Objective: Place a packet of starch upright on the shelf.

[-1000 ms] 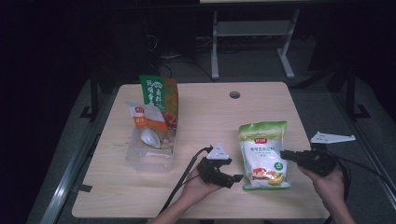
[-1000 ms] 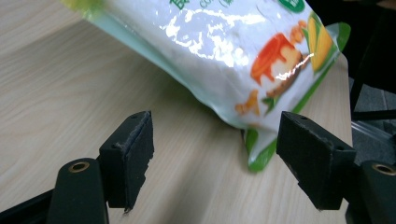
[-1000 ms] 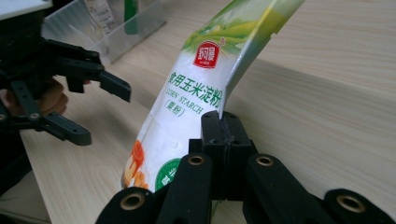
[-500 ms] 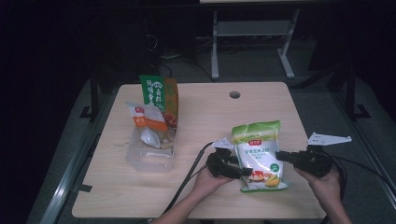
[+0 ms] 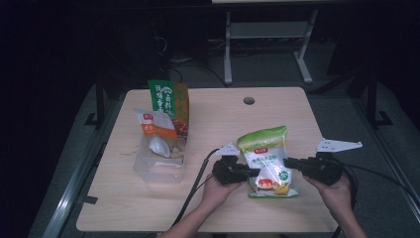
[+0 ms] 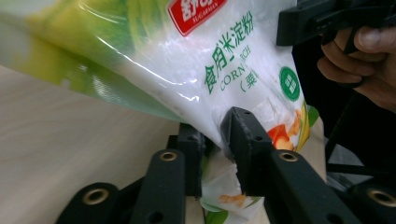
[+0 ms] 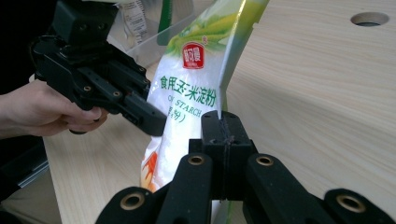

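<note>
Green-topped starch bag (image 5: 266, 159) now stands lifted near the counter's (image 5: 148, 208) front edge, left tool (image 5: 251, 173) and right tool (image 5: 286, 162) both clamped on its sides, ready to carry.

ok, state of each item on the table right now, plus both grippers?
corn starch bag: sealed, held nearly upright between both grippers, gripped at its two side edges.
left gripper: shut on the bag's edge.
right gripper: shut on the bag's opposite edge seam.
clear plastic bin: open-topped, resting flat on the table.
green packet: standing upright in the bin.
orange-and-white packet: in the bin, leaning against the green packet.
</note>
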`<state>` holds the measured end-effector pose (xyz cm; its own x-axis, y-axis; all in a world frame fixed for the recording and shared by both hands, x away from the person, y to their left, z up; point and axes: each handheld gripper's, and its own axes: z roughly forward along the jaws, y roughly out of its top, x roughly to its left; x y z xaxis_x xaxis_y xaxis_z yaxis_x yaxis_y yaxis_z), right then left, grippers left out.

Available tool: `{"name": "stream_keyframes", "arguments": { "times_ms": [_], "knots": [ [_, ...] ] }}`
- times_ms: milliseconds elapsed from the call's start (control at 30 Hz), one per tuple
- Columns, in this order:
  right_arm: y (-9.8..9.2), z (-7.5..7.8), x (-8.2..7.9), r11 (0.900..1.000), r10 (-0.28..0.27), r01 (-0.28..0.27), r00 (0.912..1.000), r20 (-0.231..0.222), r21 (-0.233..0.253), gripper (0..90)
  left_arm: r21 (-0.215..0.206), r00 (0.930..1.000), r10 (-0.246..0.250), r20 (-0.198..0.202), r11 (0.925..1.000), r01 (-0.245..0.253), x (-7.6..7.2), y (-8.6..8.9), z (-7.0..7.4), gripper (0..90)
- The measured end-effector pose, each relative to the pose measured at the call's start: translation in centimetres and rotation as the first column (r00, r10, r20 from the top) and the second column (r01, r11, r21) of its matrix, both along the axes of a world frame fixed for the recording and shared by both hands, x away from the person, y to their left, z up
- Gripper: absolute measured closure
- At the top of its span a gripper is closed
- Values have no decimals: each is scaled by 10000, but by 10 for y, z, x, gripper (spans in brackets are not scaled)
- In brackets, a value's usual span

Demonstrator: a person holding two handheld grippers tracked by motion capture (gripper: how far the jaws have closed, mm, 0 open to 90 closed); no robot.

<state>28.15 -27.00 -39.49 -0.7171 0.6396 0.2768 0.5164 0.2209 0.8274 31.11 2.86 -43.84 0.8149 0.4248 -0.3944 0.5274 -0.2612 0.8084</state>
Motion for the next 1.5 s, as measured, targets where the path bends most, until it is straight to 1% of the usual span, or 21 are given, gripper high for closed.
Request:
{"name": "stream_keyframes", "arguments": {
  "times_ms": [67,167,233,267,300,333,433,467,500,600,633,867,1000,1067,1100,1167,1200,1300,1367,1400,1500],
  "knots": [
    [9,0,4,9999,108,-107,9999,37,-52,899,291,9987,249,439,9992,-262,0,9,5,788],
    [15,0,7,9997,214,-214,9998,25,-82,898,449,9972,386,648,9981,-415,0,14,8,805],
    [25,-2,11,9994,343,-343,9994,11,-106,897,848,9928,495,1095,9946,-589,-1,22,13,814],
    [27,-2,12,9992,380,-380,9993,-13,-121,896,848,9928,495,1095,9946,-589,-1,22,13,816],
    [27,-2,12,9992,380,-380,9993,-13,-121,896,997,9909,536,1238,9928,-661,-2,26,15,816],
    [35,-4,15,9989,463,-463,9989,-4,-110,895,1200,9872,582,1484,9898,-764,-3,31,17,821],
    [44,-6,19,9980,614,-615,9981,-64,-147,894,1462,9819,643,1779,9851,-910,-5,40,19,826],
    [47,-7,20,9977,660,-662,9978,-106,-155,893,1462,9819,643,1779,9851,-910,-5,40,19,827],
    [51,-9,21,9971,721,-723,9974,-84,-225,892,1632,9786,661,1949,9816,-988,-6,45,19,828],
    [57,-11,23,9957,845,-850,9963,-162,-356,890,1721,9757,683,2084,9794,-1053,-8,49,19,832],
    [62,-13,24,9937,976,-984,9951,-176,-545,886,1801,9723,721,2221,9771,-1136,-10,54,19,833],
    [70,-17,26,9877,1355,-1379,9901,-368,-740,863,1967,9680,609,2434,9742,-1108,-14,59,19,838],
    [72,-18,31,9852,1645,-1667,9849,-538,-405,803,2147,9603,425,2759,9710,-1047,-19,55,21,842],
    [73,-18,32,9849,1671,-1694,9841,-604,-354,795,2129,9605,440,2747,9714,-1053,-19,55,21,842],
    [75,-18,34,9825,1816,-1836,9816,-586,-319,745,2105,9614,420,2718,9723,-1020,-19,56,20,841],
    [75,-18,34,9817,1857,-1880,9803,-665,-293,731,2128,9611,367,2739,9722,-977,-19,57,20,842],
    [79,-17,35,9789,1964,-1996,9782,-680,-429,695,2152,9606,328,2760,9719,-951,-19,57,21,842],
    [86,-15,38,9747,2099,-2141,9754,-666,-635,663,2196,9583,259,2846,9713,-915,-20,58,21,842],
    [90,-13,40,9729,2151,-2197,9744,-661,-726,662,2142,9587,259,2833,9727,-895,-21,58,21,842],
    [93,-13,40,9723,2165,-2213,9740,-672,-747,664,2276,9575,119,2881,9704,-805,-21,58,21,842],
    [97,-12,41,9715,2144,-2187,9752,-547,-914,702,2297,9557,87,2942,9700,-795,-22,59,21,841]
  ]
}}
